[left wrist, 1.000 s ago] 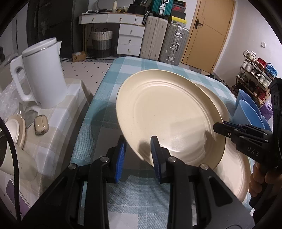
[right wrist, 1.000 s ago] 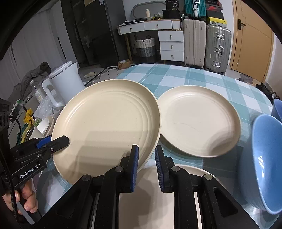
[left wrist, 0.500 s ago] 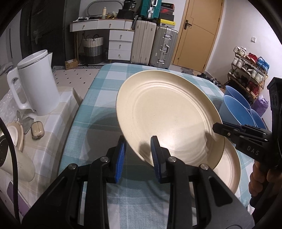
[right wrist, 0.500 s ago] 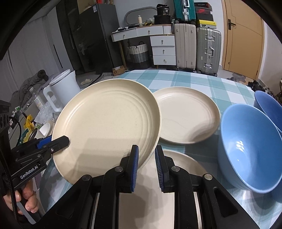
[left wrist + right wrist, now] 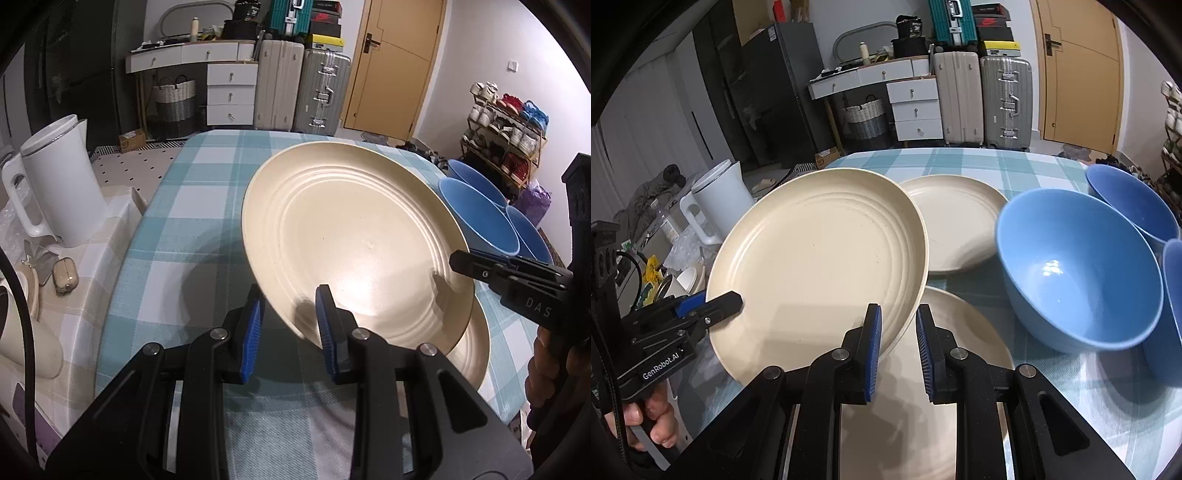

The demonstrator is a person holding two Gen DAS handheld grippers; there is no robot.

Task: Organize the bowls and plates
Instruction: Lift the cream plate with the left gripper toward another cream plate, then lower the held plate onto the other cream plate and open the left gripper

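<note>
Both grippers share one load. In the left wrist view our left gripper [image 5: 290, 325] sits at lower centre, clamped on the near rim of the cream plate [image 5: 354, 243], which fills the middle of the frame, tilted and off the checked tablecloth [image 5: 184, 206]. Further right, our right gripper [image 5: 465, 262] reaches in from the right edge and pinches the opposite rim (two grips keep a wide, shallow dish from swinging). Beneath its lower right edge a second plate [image 5: 476, 354] lies flat, so we judge that the held one is being carried over to stack there. In the right wrist view a third plate [image 5: 956, 225] rests above centre, and the blue bowls [image 5: 1078, 269] crowd the right side; how many nest there, probably three, we cannot tell.
</note>
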